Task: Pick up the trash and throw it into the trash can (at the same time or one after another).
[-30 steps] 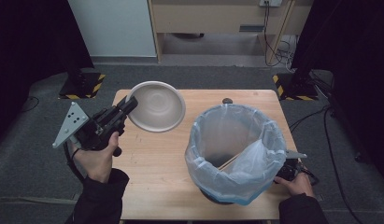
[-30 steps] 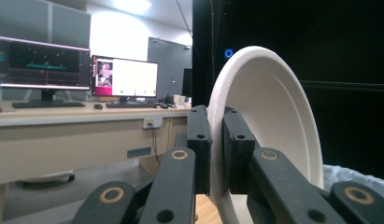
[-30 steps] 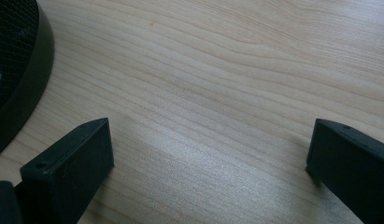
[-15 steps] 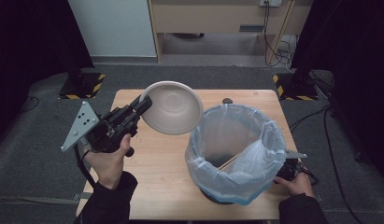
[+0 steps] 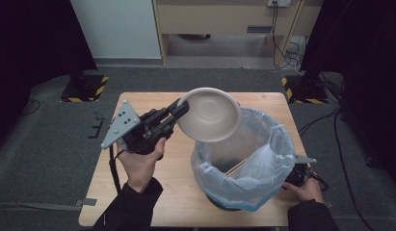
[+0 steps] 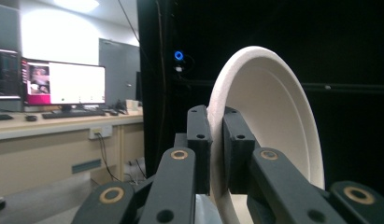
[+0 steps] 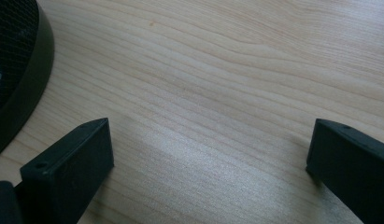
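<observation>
Over the table [image 5: 152, 192] in the high view, the left gripper [image 5: 182, 107] clamps the near rim of a pale plate [image 5: 209, 114] and holds it tilted above the far left lip of the bin [image 5: 244, 161], which is lined with a clear bag. By my judgement the pick-up is done and the carry nearly so; what is left is to bring the plate over the bin's mouth and let it go. A thin stick [image 5: 236, 167] leans inside the bag. Open tabletop lies left of the bin, while the bin itself stands near the table's front edge. The right hand [image 5: 306, 188] rests low beside the bin's right side.

Along the left gripper view, both jaws pinch the plate's [image 6: 269, 126] rim, the plate standing almost on edge.

Down in the right gripper view, the jaws stand wide apart with nothing between them, just above bare wood [image 7: 217, 93]; the bin's dark mesh base [image 7: 21, 70] curves in at the left edge.
</observation>
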The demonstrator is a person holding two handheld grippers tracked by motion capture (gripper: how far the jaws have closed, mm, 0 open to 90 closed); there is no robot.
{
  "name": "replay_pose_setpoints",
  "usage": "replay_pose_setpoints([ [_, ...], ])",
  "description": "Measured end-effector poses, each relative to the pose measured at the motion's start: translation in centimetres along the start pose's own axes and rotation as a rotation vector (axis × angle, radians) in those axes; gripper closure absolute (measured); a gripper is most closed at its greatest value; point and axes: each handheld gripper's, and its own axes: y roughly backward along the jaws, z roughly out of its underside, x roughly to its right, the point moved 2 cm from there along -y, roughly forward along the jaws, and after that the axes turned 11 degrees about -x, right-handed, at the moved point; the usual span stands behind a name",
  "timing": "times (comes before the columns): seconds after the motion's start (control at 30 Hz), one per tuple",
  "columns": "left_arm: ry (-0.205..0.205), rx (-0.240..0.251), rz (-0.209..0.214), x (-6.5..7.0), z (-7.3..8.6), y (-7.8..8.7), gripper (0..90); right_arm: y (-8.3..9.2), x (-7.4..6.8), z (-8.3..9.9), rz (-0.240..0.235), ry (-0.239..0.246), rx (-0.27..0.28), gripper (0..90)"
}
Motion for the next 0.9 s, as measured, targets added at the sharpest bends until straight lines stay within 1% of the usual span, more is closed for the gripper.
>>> replay_pose_setpoints([
  [0.13,-0.005,-0.037,0.026,0.8,0.7,-1.5,83.0,0.0,0.0,0.0,0.0,0.0,0.0,0.8],
  [0.4,-0.008,-0.096,0.068,1.8,2.2,-3.7,82.9,0.0,0.0,0.0,0.0,0.0,0.0,0.8],
  [0.47,-0.012,-0.114,0.078,1.9,2.5,-4.1,83.0,0.0,0.0,0.0,0.0,0.0,0.0,0.8],
  [0.57,0.001,-0.138,0.112,1.9,3.0,-4.7,81.6,0.0,0.0,0.0,0.0,0.0,0.0,0.8],
  [0.63,0.011,-0.141,0.126,1.8,3.3,-4.8,77.7,0.0,0.0,0.0,0.0,0.0,0.0,0.8],
  [0.73,0.01,-0.137,0.125,1.4,3.4,-4.3,73.0,0.0,0.0,0.0,0.0,0.0,0.0,0.8],
  [0.8,0.002,-0.132,0.111,1.1,3.3,-3.7,67.9,0.0,0.0,0.0,0.0,0.0,0.0,0.8],
  [0.9,-0.018,-0.131,0.071,0.4,3.2,-2.1,59.4,0.0,0.0,0.0,0.0,0.0,0.0,0.8],
])
